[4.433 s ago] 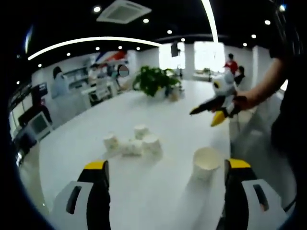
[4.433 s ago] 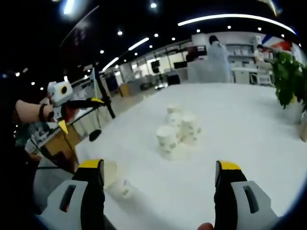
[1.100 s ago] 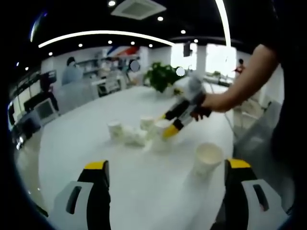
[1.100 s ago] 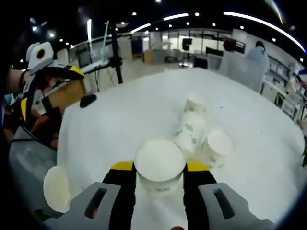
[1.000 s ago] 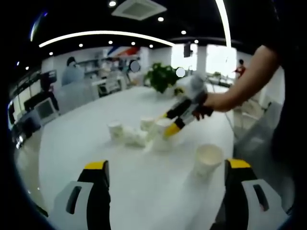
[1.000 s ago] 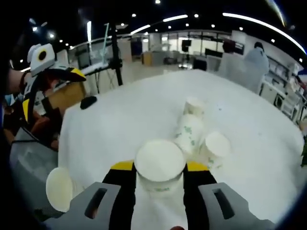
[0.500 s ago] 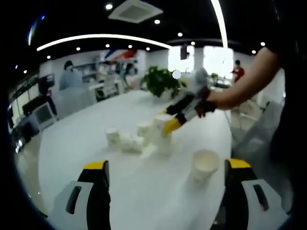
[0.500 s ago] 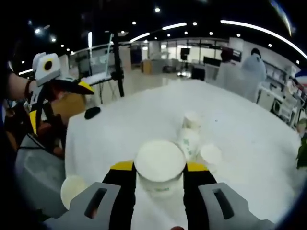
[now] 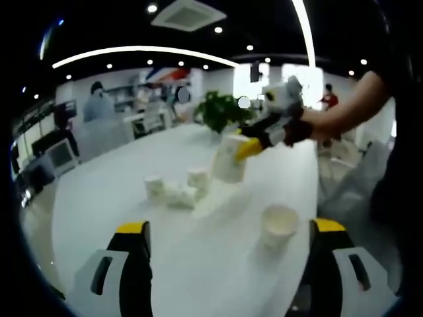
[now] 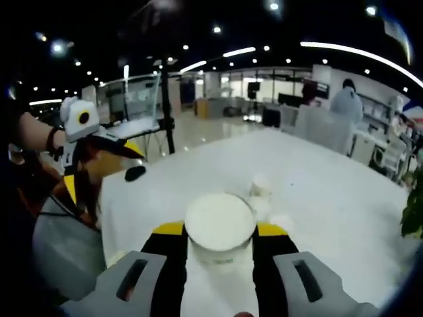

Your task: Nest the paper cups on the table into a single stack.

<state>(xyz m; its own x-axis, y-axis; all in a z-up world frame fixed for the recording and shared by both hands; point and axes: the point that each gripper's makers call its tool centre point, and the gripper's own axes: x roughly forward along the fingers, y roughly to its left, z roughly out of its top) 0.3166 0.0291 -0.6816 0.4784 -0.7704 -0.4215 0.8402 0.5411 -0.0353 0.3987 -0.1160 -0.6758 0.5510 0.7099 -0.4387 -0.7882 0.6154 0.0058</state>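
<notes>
One cup up in the air, more on the white table.

The left gripper [image 9: 228, 264] hangs spread wide over bare table [image 9: 99, 198] near an upright cup [image 9: 277, 224]. The right gripper [image 10: 220, 239] squeezes a paper cup [image 10: 219, 228], lifted above a blurry cup cluster [image 9: 175, 188] farther off.

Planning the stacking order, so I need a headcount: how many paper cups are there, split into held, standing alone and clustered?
Held cup in the right gripper: 1
Lone cup, upright: 1
Cluster cups, somewhat blurred: 3
Total: 5
</notes>
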